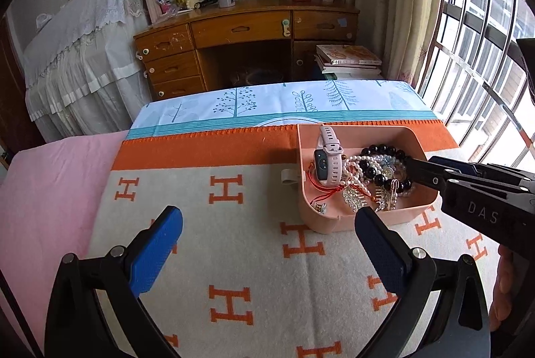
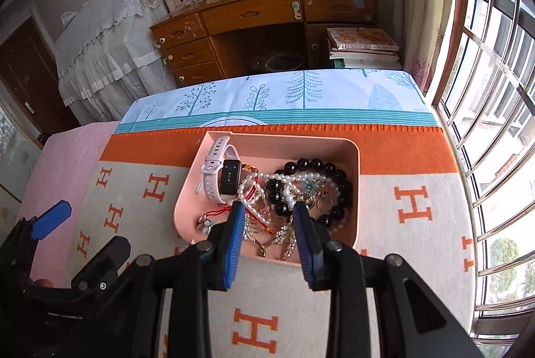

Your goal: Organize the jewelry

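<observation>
Lettering first: "DAS" stands in pale capitals on the black body of the right gripper [image 1: 409, 169], with whatever follows cut off by the picture's edge. The blanket [image 1: 234, 241] under both tools repeats a large orange "H" on cream, with an orange band along its far side. Titles on the books [image 2: 362, 48] stacked beyond the bed are too small to read, and the watch's dark face shows no readable marks.

One pink tray [image 2: 354, 164] sits on the blanket, directly ahead of the right gripper [image 2: 269, 207] and ahead and to the right of the left gripper [image 1: 267, 217]. In it lies one pink smartwatch [image 2: 217, 174] at the far left, one bracelet of black beads [image 2: 321, 165] toward the far right, and white pearl strands [image 2: 257, 179] between them. Closer to the right fingertips, red cord, rhinestone pieces and small gold charms are tangled together, so their number cannot be counted.

The right gripper's jaws are parted narrowly, tips lowered into the tray's near part over that tangle; whether they touch anything I cannot tell. The left gripper's jaws stand wide apart over bare blanket, nothing between them. A small white clip-like thing [image 1: 288, 175] peeks out at the tray's left outer wall, mostly hidden.
</observation>
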Demonstrator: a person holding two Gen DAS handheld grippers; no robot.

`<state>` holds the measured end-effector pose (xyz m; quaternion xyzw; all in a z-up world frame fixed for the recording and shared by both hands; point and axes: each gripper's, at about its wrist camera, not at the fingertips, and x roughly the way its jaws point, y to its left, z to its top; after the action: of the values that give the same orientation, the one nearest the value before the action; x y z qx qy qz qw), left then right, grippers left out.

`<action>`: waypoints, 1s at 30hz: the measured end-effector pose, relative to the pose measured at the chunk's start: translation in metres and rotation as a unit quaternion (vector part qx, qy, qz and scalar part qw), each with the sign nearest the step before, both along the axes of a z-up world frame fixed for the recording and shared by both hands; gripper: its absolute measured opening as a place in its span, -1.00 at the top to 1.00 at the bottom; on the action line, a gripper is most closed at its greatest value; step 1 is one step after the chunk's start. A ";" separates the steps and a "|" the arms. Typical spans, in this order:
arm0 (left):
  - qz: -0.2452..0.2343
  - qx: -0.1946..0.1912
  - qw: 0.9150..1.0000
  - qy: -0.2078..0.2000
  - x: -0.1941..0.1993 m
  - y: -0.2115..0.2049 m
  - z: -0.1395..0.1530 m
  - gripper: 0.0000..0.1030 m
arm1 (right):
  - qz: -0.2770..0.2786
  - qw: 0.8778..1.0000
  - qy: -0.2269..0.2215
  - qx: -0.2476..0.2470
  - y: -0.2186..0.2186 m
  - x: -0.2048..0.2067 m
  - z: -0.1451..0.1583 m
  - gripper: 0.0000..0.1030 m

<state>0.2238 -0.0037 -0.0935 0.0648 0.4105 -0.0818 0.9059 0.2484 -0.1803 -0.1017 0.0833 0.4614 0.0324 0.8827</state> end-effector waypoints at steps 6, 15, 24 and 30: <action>-0.017 0.005 1.000 -0.013 -0.043 0.002 0.006 -0.98 | -0.009 1.000 -0.017 0.018 -0.002 -0.044 0.007 0.41; 0.002 0.022 1.000 -0.021 -0.122 0.015 0.001 -0.98 | -0.025 0.998 -0.038 0.034 -0.004 -0.129 0.004 0.37; 0.024 -0.037 0.999 -0.025 -0.172 0.038 0.032 -0.98 | -0.031 0.994 -0.095 0.034 0.011 -0.209 0.036 -0.21; 0.029 -0.037 0.998 -0.044 -0.193 0.036 0.051 -0.98 | -0.039 0.989 -0.141 0.000 0.020 -0.236 0.056 -0.39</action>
<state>0.0304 0.0323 -0.0428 0.0224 0.3688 -0.0678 0.9268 0.0125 -0.1608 -0.0456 0.0961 0.3286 0.0093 0.9395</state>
